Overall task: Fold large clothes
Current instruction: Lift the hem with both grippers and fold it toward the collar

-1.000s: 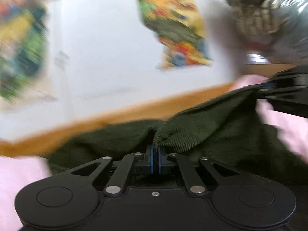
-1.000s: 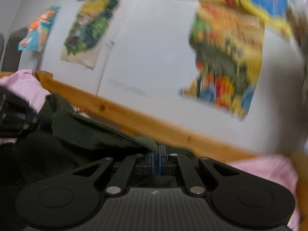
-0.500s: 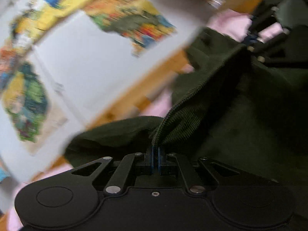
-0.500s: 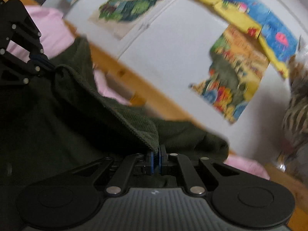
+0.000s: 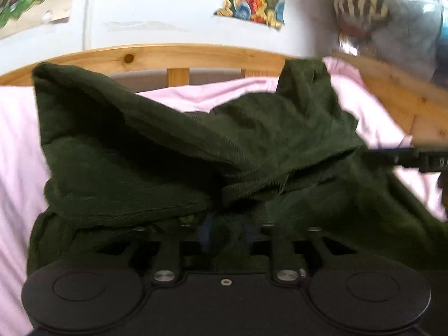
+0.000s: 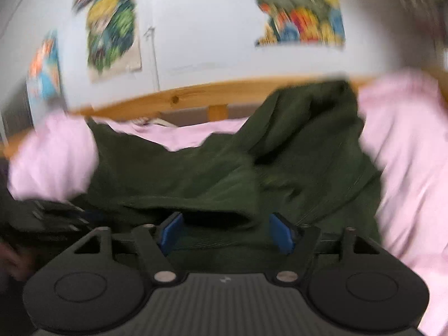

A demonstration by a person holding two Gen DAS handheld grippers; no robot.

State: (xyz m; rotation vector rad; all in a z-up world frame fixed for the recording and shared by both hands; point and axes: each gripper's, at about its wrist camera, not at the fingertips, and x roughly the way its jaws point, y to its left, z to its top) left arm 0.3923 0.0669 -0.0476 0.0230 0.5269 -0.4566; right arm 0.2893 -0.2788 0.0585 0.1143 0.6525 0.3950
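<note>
both views low, close, facing headboard [image 5: 156, 56].

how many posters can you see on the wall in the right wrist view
3: one at the far left edge, one left of centre, one upper right. The view is blurred, and more may lie outside it.
</note>
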